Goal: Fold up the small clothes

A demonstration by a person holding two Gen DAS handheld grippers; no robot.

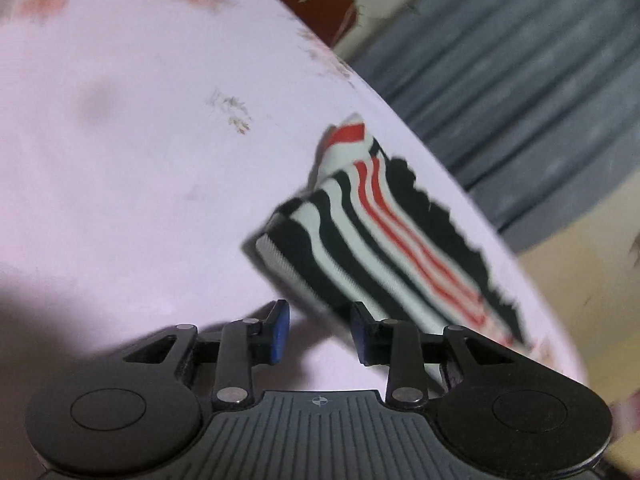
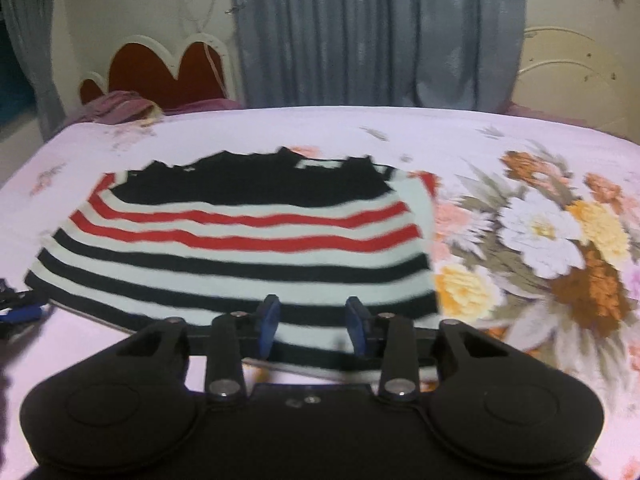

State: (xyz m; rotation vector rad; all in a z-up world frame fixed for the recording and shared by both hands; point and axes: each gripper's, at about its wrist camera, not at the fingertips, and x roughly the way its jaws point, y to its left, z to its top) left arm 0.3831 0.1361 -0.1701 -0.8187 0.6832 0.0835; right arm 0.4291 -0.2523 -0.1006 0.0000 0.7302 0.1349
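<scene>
Sweater (image 2: 240,240), striped black, white and red, lies flat on the flowered bed (image 2: 520,140), hem nearest, probably spread so it can be folded. Right gripper (image 2: 312,322) hangs over the hem, jaws parted, nothing between them, so it is released. Left gripper (image 1: 320,332) sits at the sweater's side edge (image 1: 380,240), pads apart and gripping nothing, likely lining up for a pinch
</scene>
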